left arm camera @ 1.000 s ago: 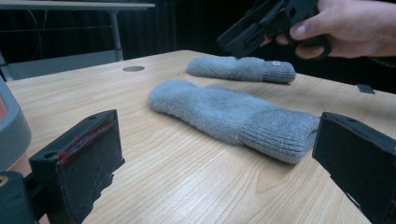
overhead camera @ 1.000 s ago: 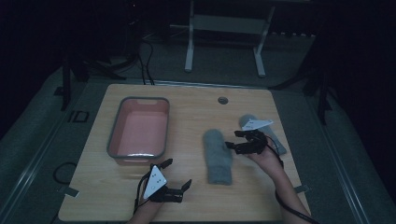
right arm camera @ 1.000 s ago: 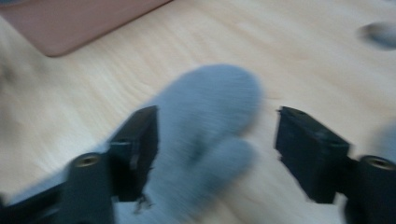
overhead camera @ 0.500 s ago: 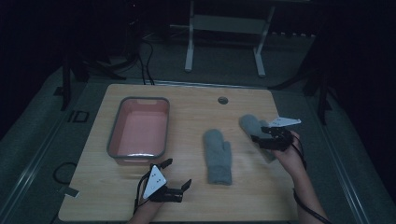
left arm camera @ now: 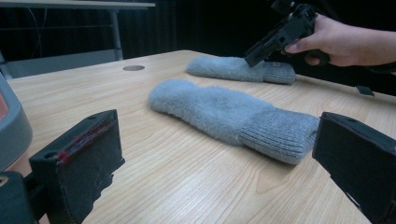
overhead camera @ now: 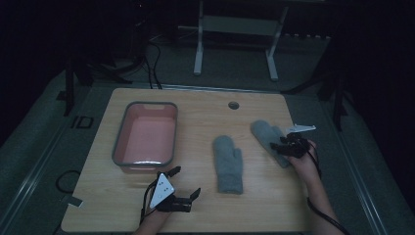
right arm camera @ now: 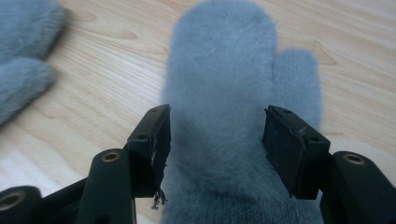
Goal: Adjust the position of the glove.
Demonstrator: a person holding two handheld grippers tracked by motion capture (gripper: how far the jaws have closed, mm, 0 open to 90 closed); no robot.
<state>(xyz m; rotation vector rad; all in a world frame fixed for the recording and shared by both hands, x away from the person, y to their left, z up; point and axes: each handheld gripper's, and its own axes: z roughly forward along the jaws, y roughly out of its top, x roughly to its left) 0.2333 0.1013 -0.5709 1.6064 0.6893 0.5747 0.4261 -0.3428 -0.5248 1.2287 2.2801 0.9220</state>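
Two grey fuzzy mittens lie flat on the wooden table. One mitten is in the middle. The other mitten lies to the right, fingers pointing away. My right gripper hangs low over this right mitten near its cuff, one jaw at each side of it. Its jaws have just been closing and still stand apart, not squeezing the fleece. My left gripper rests near the front edge, wide open with nothing between its jaws, pointing at the middle mitten.
A pink tub with a grey rim stands at the table's left. A small round hole is in the tabletop at the back. Bare wood lies between the tub and the mittens.
My right hand has moved right, from beside the middle mitten to over the right mitten, and sunk lower. Its jaws stand narrower. The left gripper has stayed put.
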